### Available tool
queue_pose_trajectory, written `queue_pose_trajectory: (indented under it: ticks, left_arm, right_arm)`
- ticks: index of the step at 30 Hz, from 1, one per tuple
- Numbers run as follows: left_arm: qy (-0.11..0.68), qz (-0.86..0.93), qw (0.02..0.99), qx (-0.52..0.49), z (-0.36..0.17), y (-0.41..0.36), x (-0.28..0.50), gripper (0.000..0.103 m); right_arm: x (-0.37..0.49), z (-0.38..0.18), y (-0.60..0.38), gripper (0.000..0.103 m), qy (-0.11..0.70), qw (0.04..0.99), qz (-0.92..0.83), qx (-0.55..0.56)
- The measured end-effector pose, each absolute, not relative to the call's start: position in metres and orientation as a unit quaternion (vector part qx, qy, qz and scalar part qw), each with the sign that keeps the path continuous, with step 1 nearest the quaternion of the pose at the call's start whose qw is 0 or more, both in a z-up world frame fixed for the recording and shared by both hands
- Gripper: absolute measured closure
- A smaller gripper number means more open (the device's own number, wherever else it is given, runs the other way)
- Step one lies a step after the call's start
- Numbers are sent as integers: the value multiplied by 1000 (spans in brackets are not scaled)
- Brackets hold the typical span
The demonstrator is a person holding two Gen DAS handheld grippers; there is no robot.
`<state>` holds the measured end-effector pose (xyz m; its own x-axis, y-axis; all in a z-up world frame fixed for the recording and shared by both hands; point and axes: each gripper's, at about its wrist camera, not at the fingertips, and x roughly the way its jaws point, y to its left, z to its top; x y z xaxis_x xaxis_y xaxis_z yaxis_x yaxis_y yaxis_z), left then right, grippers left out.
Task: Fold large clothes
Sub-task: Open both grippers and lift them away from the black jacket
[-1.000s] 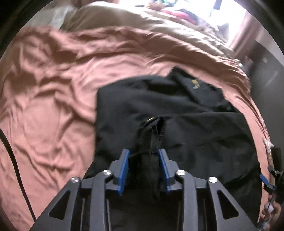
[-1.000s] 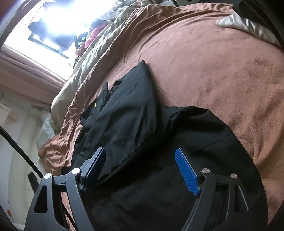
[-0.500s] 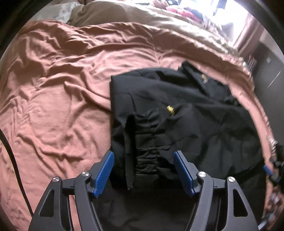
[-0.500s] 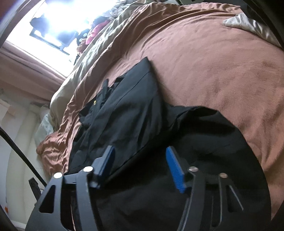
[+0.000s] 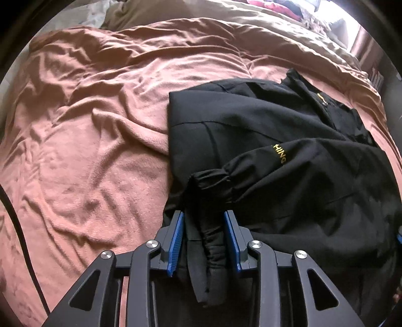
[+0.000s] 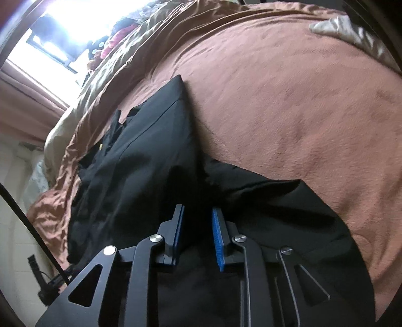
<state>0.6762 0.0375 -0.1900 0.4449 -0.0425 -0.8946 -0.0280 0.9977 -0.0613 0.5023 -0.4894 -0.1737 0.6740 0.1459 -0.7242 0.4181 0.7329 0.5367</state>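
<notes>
A black jacket point(image 5: 263, 130) with yellow lettering lies partly folded on a bed with a wrinkled pink-brown sheet point(image 5: 88, 140). One sleeve is laid across its body. My left gripper point(image 5: 204, 216) is closed on the jacket's gathered hem at its near left edge. In the right wrist view the jacket point(image 6: 140, 161) stretches away from me. My right gripper point(image 6: 197, 213) is closed on a fold of the jacket's near edge, blue pads pressing black cloth.
A beige duvet point(image 5: 201, 15) lies bunched along the bed's far side under a bright window point(image 6: 50, 27). Colourful clothes point(image 6: 118, 37) are piled near the window. A pale cloth point(image 6: 351, 30) lies at the sheet's far right. A black cable point(image 5: 15, 226) crosses the left.
Both grippers were open around the jacket's near edge half a second ago; both have now closed on the cloth. The left gripper let go of the sleeve cuff a second ago.
</notes>
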Motion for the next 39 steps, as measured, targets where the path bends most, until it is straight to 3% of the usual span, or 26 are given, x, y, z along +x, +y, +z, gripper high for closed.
queue_pose_trajectory:
  ticks: [9,11,12,13,17,19,23,26,33,39]
  left_arm:
    - [499,-25,863,-76,-136,51,622,64]
    - [493,-31,864,-93,-123,56,602,57]
    - [490,-35,866,-96,-118,57,593,51]
    - [486,-38,868,-98,-111,57,581,48]
    - [473,-42,874,-97,-88,59,540,36]
    - [465,-41,880,-92,-76,58,518,30]
    - [446,-56,887,-103,-53,58,478,4]
    - [428,-62,895,-114,-36,59,450,0]
    - [394,-62,910,-115,-17,64,390,0]
    - [386,-49,915,-109,-21,75,340,0]
  right_arm:
    - [475,-133,-460,80,388,861,-66,323]
    - [462,-121,-453,65,384,867,-57,311]
    - [457,-117,-453,47,380,870,-55,308]
    - [446,-110,-450,37,373,876,-56,299]
    - [414,-94,-443,36,367,888,-51,272]
    - [398,-88,-440,27,367,891,-49,263]
    - [357,-70,-446,19,351,898,-54,258]
    - [327,-53,-448,0,345,906,-57,237]
    - [261,-31,-452,0,303,927,-55,217]
    - [204,-28,-447,0,273,950,-59,136]
